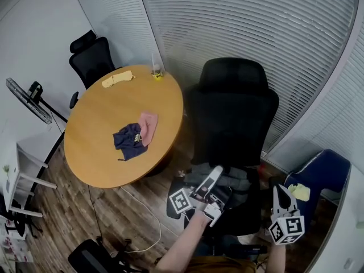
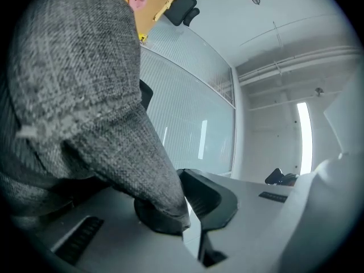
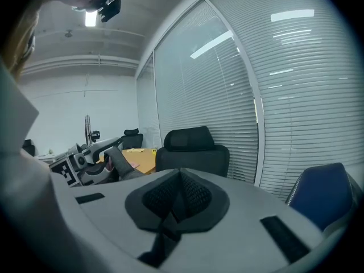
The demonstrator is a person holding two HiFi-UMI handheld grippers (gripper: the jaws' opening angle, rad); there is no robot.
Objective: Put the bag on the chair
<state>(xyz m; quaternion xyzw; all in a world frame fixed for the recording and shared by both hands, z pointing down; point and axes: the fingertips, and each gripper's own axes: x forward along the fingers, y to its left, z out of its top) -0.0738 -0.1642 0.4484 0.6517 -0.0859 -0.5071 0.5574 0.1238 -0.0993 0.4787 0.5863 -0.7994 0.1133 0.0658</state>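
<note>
A grey fabric bag (image 1: pixel 242 181) hangs low over the seat of the black office chair (image 1: pixel 233 112). My left gripper (image 1: pixel 216 172) is shut on a fold of it. In the left gripper view the grey weave of the bag (image 2: pixel 74 95) fills the left side and runs down into the pinched jaws of the left gripper (image 2: pixel 185 218). My right gripper (image 1: pixel 280 192) is to the right of the seat, apart from the bag. In its own view the right gripper (image 3: pixel 179 195) has its pads together with nothing between them, and the chair (image 3: pixel 190 149) stands ahead.
A round wooden table (image 1: pixel 96 158) left of the chair carries a dark blue cloth (image 1: pixel 128 138), a pink cloth (image 1: pixel 149 124) and a yellow cloth (image 1: pixel 118 78). A second black chair (image 1: pixel 91 58) stands behind it. A blue chair (image 1: pixel 318 172) is at the right, and slatted glass walls are behind.
</note>
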